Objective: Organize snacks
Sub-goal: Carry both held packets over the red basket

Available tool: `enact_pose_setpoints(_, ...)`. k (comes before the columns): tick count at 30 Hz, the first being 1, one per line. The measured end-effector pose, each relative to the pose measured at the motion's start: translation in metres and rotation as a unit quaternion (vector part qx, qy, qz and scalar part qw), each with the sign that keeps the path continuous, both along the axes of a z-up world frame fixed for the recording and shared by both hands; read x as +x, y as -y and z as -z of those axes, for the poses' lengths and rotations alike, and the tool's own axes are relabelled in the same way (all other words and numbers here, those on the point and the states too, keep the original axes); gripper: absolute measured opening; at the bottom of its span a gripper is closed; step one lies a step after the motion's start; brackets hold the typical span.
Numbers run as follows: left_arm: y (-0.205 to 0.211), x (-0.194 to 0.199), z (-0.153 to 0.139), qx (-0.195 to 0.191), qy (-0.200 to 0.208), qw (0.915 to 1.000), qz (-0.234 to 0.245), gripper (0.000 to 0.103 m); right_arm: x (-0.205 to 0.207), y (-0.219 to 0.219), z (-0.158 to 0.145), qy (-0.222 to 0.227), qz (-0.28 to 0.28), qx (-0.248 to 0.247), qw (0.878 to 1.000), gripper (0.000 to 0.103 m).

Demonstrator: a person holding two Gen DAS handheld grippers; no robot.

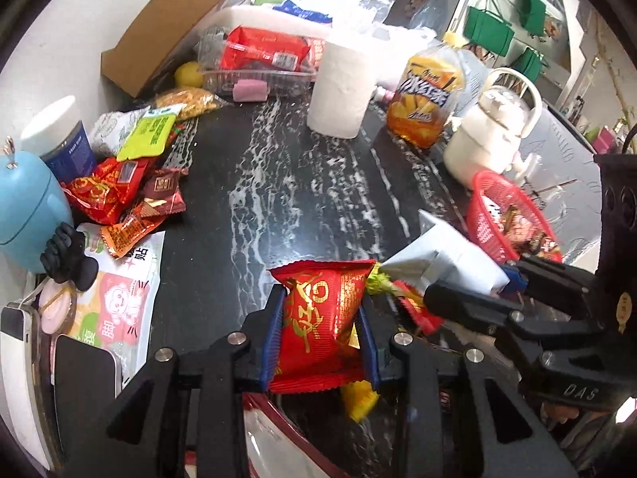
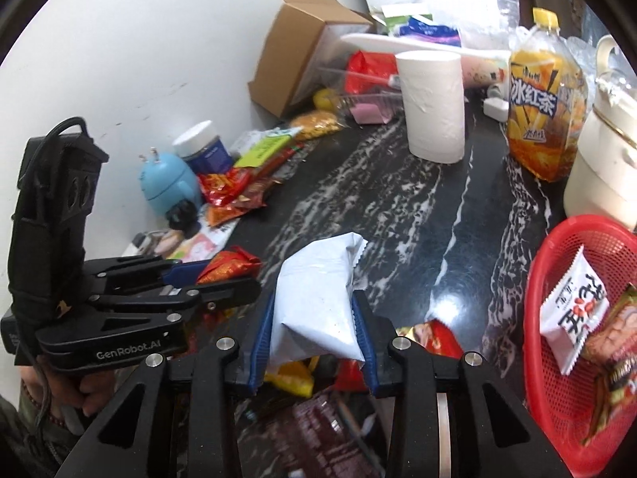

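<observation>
Far left on the dark marble counter (image 1: 302, 183), a heap of loose snacks (image 1: 131, 195) lies against a blue jar (image 1: 28, 219), not yet sorted. Next along, the left gripper (image 1: 321, 324) is clamped on a red packet (image 1: 324, 318), its blue pads squeezing the wrapper at mid-body, and the packet appears to hang clear of the counter. Just to its right, the right gripper (image 2: 314, 318) pinches a white packet (image 2: 318, 298) the same way, with more wrappers lying below it. Furthest right sits the red basket (image 2: 557, 271), already holding a few packets and probably the goal. The two grippers work close together, so one arm swinging toward the basket could knock the other or its load. Both wrappers are slick and puffed with air, so a quick move might let one slide out of the pads. The bottle (image 2: 545, 95) and the paper roll (image 2: 434, 103) stand well behind the basket; a high, wide carry might tip them.
</observation>
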State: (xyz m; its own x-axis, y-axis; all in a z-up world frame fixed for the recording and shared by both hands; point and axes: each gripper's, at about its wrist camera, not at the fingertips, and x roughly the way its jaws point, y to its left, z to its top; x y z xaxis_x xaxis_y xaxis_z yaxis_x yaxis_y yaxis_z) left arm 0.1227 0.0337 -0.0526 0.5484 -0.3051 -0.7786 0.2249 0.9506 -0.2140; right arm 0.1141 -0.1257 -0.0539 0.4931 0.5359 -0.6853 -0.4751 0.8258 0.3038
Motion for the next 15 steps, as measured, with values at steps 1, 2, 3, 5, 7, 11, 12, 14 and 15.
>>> enact_pose_setpoints(1, 0.002, -0.003, -0.003, 0.0, 0.004, 1.0, 0.001, 0.033, -0.004, 0.0, -0.002, 0.003, -0.001, 0.002, 1.0, 0.037)
enact_pose_setpoints(2, 0.003, -0.006, -0.007, -0.001, 0.01, 0.9999, 0.004, 0.033, -0.009, 0.001, -0.004, 0.005, -0.002, 0.003, 1.0, 0.037)
enact_pose_setpoints(3, 0.005, -0.009, -0.01, -0.002, 0.013, 0.9999, 0.006, 0.033, -0.011, 0.002, -0.006, 0.007, -0.002, 0.004, 1.0, 0.037)
enact_pose_setpoints(5, 0.009, -0.016, -0.016, -0.004, 0.021, 0.9997, 0.012, 0.033, -0.019, 0.003, -0.01, 0.012, -0.003, 0.009, 1.0, 0.037)
enact_pose_setpoints(7, 0.012, -0.02, -0.021, -0.007, 0.025, 0.9995, 0.017, 0.033, -0.026, 0.006, -0.014, 0.016, -0.003, 0.012, 1.0, 0.037)
enact_pose_setpoints(11, 0.02, -0.03, -0.027, -0.011, 0.032, 0.999, 0.03, 0.033, -0.041, 0.014, -0.021, 0.027, 0.003, 0.009, 1.0, 0.037)
enact_pose_setpoints(12, 0.023, -0.033, -0.029, -0.012, 0.034, 0.9987, 0.035, 0.033, -0.045, 0.016, -0.023, 0.03, 0.006, 0.007, 1.0, 0.037)
enact_pose_setpoints(14, 0.031, -0.039, -0.033, -0.013, 0.04, 0.9979, 0.049, 0.033, -0.053, 0.023, -0.026, 0.036, 0.012, 0.005, 0.999, 0.037)
enact_pose_setpoints(15, 0.035, -0.041, -0.034, -0.014, 0.042, 0.9975, 0.056, 0.033, -0.057, 0.027, -0.027, 0.037, 0.016, 0.004, 0.999, 0.037)
